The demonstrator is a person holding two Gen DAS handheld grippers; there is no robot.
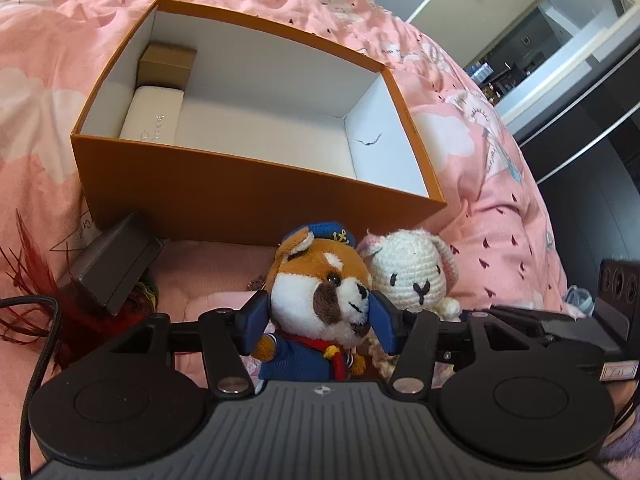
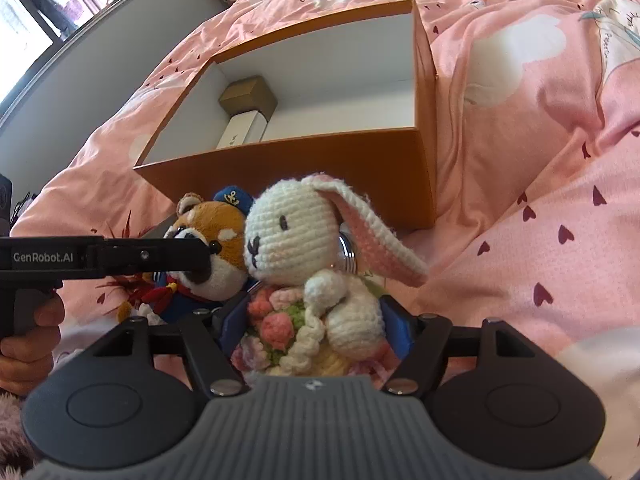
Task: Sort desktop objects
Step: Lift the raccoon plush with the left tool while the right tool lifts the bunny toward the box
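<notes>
Though between fingers (image 1: 256, 322), dog plush (image 1: 320, 296)

Orange box (image 1: 240, 192): matt paperboard outside, smooth white paper lining inside.
Small brown carton (image 1: 168, 65) in box: matt card.
White case (image 1: 154, 114) beside it: smooth, faint sheen.
Sailor dog toy (image 1: 324, 292): short plush pile, glossy bead eyes, felt-like blue cap and jacket.
Rabbit toy (image 2: 296, 232): crocheted yarn, coarse stitch texture; yarn flowers at front.
Bed cover (image 2: 540, 152): pink printed cloth, soft, creased.
Dark grey box (image 1: 116, 264): matt card.
Red feathers (image 1: 28, 280): wispy.
Left gripper (image 1: 320, 320), right gripper (image 2: 316, 328): matt black plastic, ribbed grey face, blue finger pads, bright metal pins.
</notes>
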